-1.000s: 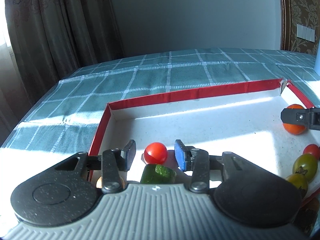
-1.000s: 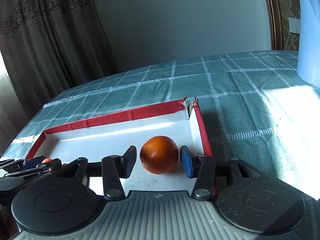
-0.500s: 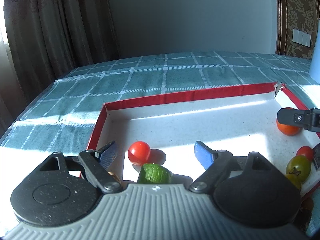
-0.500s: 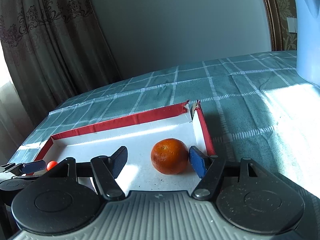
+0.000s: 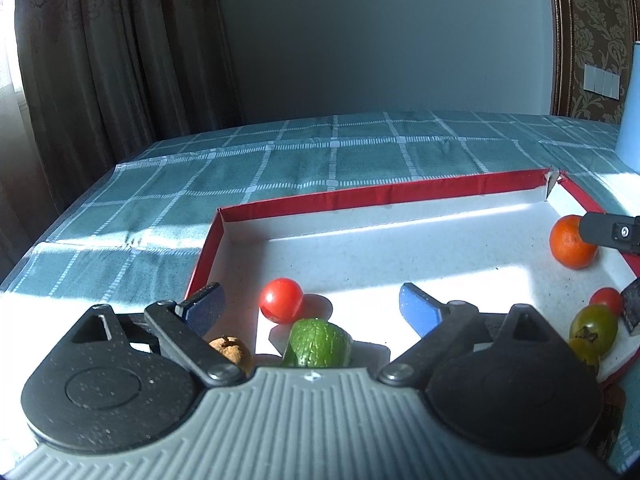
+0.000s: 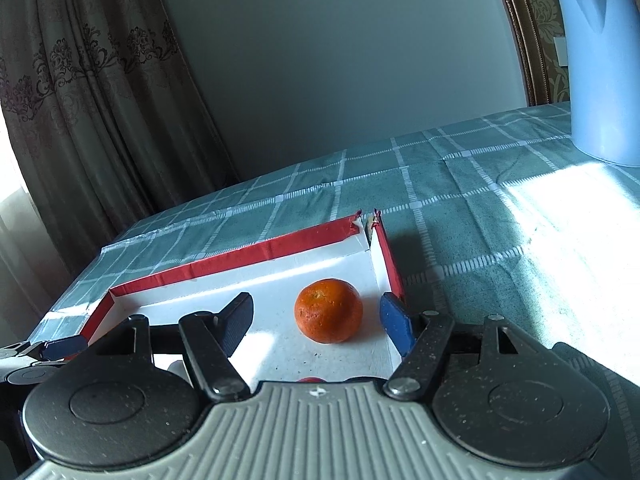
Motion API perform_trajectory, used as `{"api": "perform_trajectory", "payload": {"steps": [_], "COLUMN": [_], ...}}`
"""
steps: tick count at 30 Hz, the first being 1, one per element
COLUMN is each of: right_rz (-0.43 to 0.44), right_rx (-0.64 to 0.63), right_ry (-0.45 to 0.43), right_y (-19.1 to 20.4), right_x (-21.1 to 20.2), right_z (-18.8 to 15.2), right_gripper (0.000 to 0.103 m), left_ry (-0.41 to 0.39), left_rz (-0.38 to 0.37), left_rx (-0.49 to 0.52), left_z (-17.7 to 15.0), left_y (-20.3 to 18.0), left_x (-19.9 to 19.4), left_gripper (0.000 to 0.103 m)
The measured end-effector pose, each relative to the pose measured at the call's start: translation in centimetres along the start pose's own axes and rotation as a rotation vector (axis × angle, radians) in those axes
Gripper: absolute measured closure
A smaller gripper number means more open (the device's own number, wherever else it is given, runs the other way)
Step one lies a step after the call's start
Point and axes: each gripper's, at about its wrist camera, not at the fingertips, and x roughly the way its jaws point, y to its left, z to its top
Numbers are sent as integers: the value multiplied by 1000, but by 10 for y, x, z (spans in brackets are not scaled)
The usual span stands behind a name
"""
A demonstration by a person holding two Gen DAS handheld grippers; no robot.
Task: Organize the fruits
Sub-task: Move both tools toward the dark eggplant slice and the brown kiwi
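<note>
Two claws: both spread, neither gripping fruit.
Left gripper (image 5: 310, 306): jaws have just been opening and stand very wide; the red tomato (image 5: 281, 300) lies free between them, touching neither pad.
Left pose: tilted down over the tray's near left part.
Near left fruit: green piece (image 5: 319, 343) just this side of the tomato; brown fruit (image 5: 232, 350) at the left finger's base.
Right gripper (image 6: 316, 322): jaws have just been opening, now parted; the orange (image 6: 328, 310) sits between the pads, clear of both, nearer the right one.
Right pose: angled down at the tray's far right corner.
Tray (image 5: 360, 196): white floor, red rim, on a checked green tablecloth (image 5: 280, 168).
Right side: a small red tomato (image 5: 605, 300) and greenish tomatoes (image 5: 593, 326) at the near right edge.
</note>
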Motion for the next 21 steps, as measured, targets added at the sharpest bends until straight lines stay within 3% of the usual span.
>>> {"api": "perform_trajectory", "payload": {"steps": [10, 16, 21], "right_rz": [28, 20, -11], "right_rx": [12, -14, -54], "right_ry": [-91, -95, -133], "right_y": [-4, -5, -5], "right_x": [-42, -59, -78], "right_z": [-9, -19, -31], "right_gripper": [34, 29, 29], "left_ry": [-95, -113, -123], "left_rz": [-45, -124, -207], "left_rx": [-33, -66, -26], "left_z": [-18, -36, -47], "left_y": [11, 18, 7], "left_x": [-46, -76, -92], "left_gripper": [4, 2, 2]}}
